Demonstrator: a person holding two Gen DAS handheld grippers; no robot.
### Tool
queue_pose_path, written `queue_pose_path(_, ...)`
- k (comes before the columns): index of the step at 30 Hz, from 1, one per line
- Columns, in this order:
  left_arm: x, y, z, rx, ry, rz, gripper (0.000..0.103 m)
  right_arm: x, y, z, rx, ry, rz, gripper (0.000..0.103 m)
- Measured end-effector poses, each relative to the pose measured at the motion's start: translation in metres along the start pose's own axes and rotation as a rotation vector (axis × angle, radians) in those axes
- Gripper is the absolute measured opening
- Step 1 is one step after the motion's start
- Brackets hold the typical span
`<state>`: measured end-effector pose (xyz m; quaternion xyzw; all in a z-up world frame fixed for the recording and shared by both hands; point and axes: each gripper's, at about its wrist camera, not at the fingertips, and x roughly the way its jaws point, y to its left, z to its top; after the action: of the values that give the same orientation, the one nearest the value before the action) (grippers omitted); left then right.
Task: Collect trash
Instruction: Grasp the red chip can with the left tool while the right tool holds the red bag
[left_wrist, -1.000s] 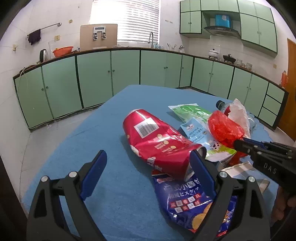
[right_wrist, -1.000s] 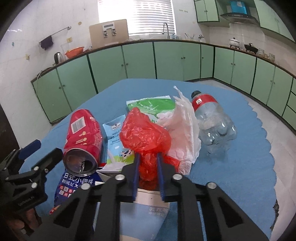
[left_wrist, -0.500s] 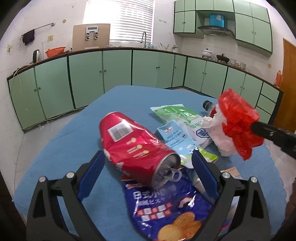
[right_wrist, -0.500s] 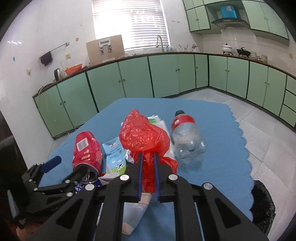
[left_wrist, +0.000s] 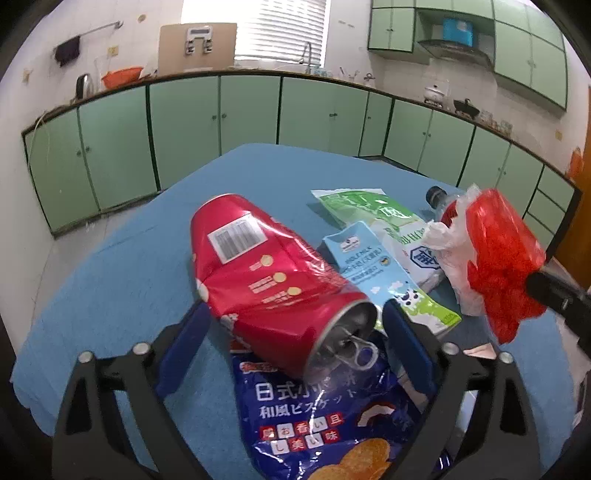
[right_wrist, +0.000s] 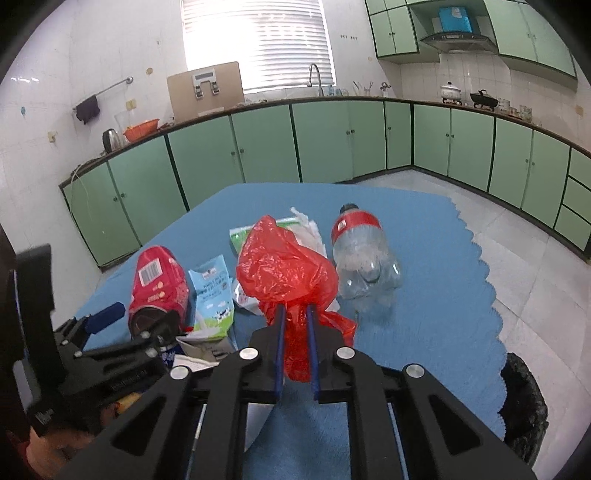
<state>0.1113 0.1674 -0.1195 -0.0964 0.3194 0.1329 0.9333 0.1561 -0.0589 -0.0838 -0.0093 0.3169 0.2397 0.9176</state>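
My right gripper (right_wrist: 294, 314) is shut on a red plastic bag (right_wrist: 286, 273) and holds it above the blue table; a white bag (right_wrist: 308, 230) hangs behind it. The red bag also shows at the right of the left wrist view (left_wrist: 502, 254). My left gripper (left_wrist: 291, 325) is open, its fingers on either side of the open end of a crushed red can (left_wrist: 269, 273) lying on the table, not gripping it. The can lies on a dark blue biscuit packet (left_wrist: 314, 413). A light blue milk carton (left_wrist: 384, 280) and a green-white pouch (left_wrist: 376, 214) lie beside it.
A clear plastic bottle with a red label (right_wrist: 364, 258) lies on the blue table (right_wrist: 424, 295) to the right. A black bin (right_wrist: 524, 402) stands on the floor at the table's right edge. Green cabinets (right_wrist: 332, 140) line the walls.
My right gripper has lifted the red bag up off the table and drawn back. My left gripper has moved in around the red can's open end.
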Motion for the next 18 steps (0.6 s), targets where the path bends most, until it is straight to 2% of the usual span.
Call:
queue_pose_path(6, -0.006, 0.017, -0.002, -0.023, 0.009, -0.019, 0.071, 0.003, 0.004, -0.004, -0.021, 0.009, -0.005, 0.011)
queue_pose_path(11, -0.014, 0.038, -0.004, -0.032, 0.037, -0.015, 0.070, 0.004, 0.005, -0.007, -0.026, 0.017, -0.001, 0.011)
queue_pose_path(14, -0.017, 0.050, -0.006, -0.043, 0.057, 0.002, 0.076, 0.003, 0.005, -0.006, -0.031, 0.016, -0.001, 0.011)
queue_pose_path(18, -0.015, 0.050, 0.000, -0.033, 0.037, 0.015, 0.086, 0.004, 0.005, -0.005, -0.032, 0.021, 0.002, 0.011)
